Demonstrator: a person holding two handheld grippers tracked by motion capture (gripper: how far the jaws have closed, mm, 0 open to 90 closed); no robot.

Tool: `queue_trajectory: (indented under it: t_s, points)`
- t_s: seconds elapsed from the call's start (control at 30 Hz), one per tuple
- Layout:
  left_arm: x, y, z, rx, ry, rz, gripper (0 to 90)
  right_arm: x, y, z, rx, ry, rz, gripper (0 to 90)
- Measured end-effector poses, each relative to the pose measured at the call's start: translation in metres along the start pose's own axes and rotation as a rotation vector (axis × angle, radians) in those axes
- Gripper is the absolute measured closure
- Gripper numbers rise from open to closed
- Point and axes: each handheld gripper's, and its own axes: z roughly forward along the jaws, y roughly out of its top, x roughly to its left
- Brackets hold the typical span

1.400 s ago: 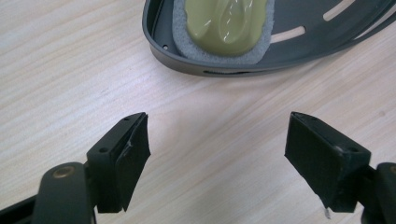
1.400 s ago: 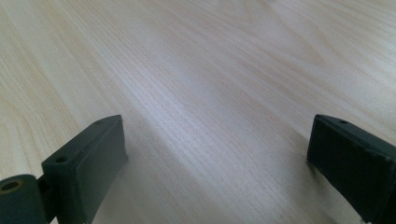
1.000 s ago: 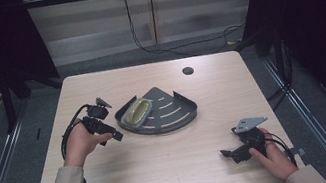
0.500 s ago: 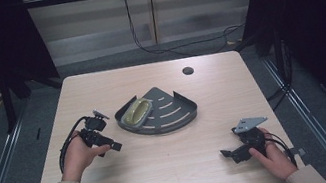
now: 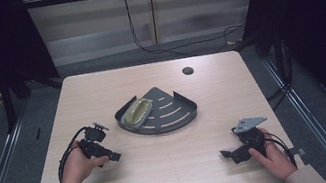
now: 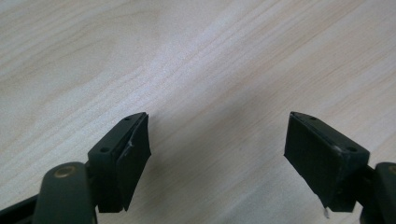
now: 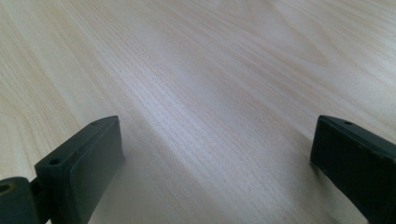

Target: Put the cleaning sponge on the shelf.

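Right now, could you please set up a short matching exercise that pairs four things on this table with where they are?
Things:
1. corner shelf
2. yellow-green dish
3. left gripper
4. right gripper

Places:
A. near the table's front right edge, jaws open over bare wood
B. middle of the table
C. in the shelf's left end
D. front left of the shelf, jaws open over bare wood

Pairs: 1-B, 2-C, 3-D, 4-A
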Motion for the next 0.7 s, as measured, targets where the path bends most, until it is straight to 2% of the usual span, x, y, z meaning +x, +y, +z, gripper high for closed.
queue_trajectory:
  t_s: [0.17,0.2,0.3,0.53,0.7]
  points:
    - [-0.001,-0.006,0.004,-0.014,0.002,0.008,22.2,0.000,0.000,0.000,0.000,0.000,0.000,1.8]
    - [-0.001,-0.007,0.004,-0.003,0.000,0.013,22.2,0.000,0.000,0.000,0.000,0.000,0.000,1.8]
    - [-0.002,-0.009,0.006,-0.028,0.005,0.020,21.9,0.000,0.000,0.000,0.000,0.000,0.000,1.8]
    - [-0.004,-0.015,0.008,-0.069,0.025,0.087,16.8,0.000,0.000,0.000,0.000,0.001,-0.001,1.7]
    - [-0.005,-0.021,0.009,-0.105,0.029,0.096,16.2,0.000,0.000,0.000,-0.001,0.002,0.000,1.7]
